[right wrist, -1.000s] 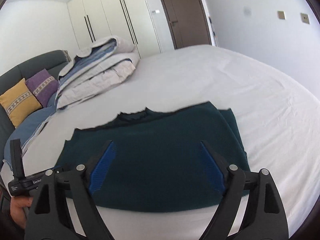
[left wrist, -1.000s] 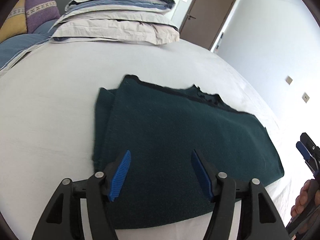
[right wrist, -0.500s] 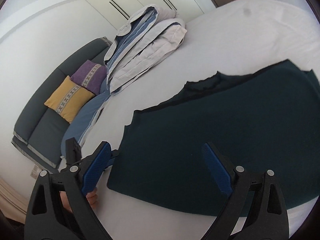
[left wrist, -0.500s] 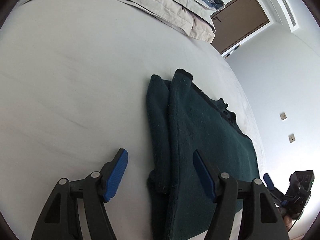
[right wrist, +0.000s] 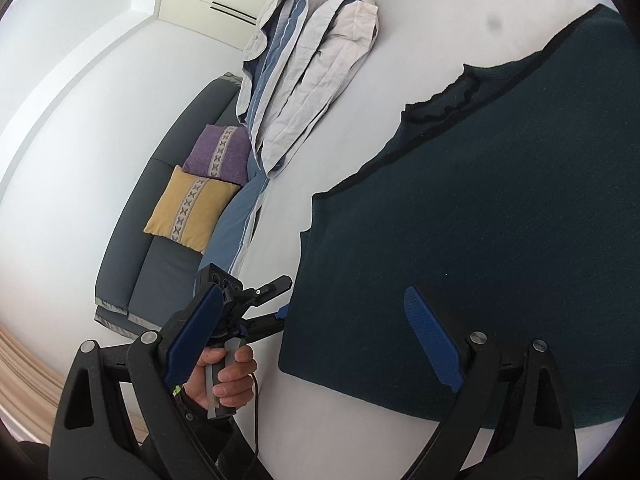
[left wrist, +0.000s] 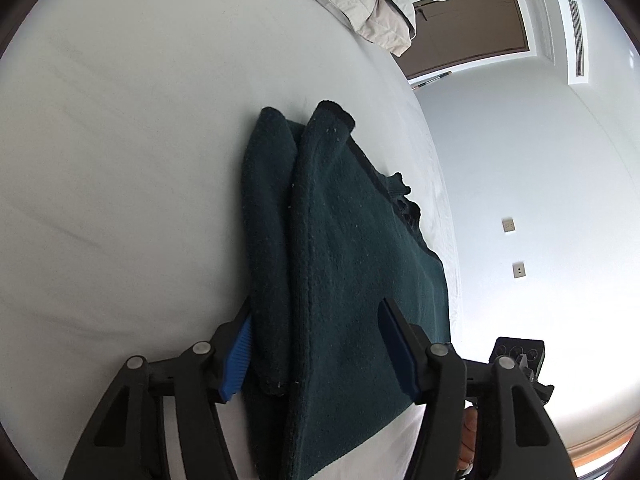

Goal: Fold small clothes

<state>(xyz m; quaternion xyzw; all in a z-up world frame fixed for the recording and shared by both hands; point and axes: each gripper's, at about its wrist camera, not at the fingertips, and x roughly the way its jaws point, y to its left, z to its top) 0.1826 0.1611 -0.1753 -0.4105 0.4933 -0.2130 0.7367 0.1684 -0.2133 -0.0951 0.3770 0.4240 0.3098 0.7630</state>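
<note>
On the white bed (left wrist: pixel 120 160) lies a dark green sweater (left wrist: pixel 352 264), folded flat, its doubled edge facing the left wrist camera. Low at that edge, the left gripper (left wrist: pixel 316 352) stands wide open, one blue pad (left wrist: pixel 237 356) against the outer fold and the other above the cloth; whether it is touching the top layer is hard to judge from this angle. It grips nothing yet. From the right wrist view, the right gripper (right wrist: pixel 316 340) is also spread wide and holds nothing, one pad (right wrist: pixel 434 344) over the sweater's near corner. Between its fingers the person's hand (right wrist: pixel 224 376) clasps the other tool's handle. Beyond lie a folded duvet (right wrist: pixel 308 64) and two cushions (right wrist: pixel 192 208).
</note>
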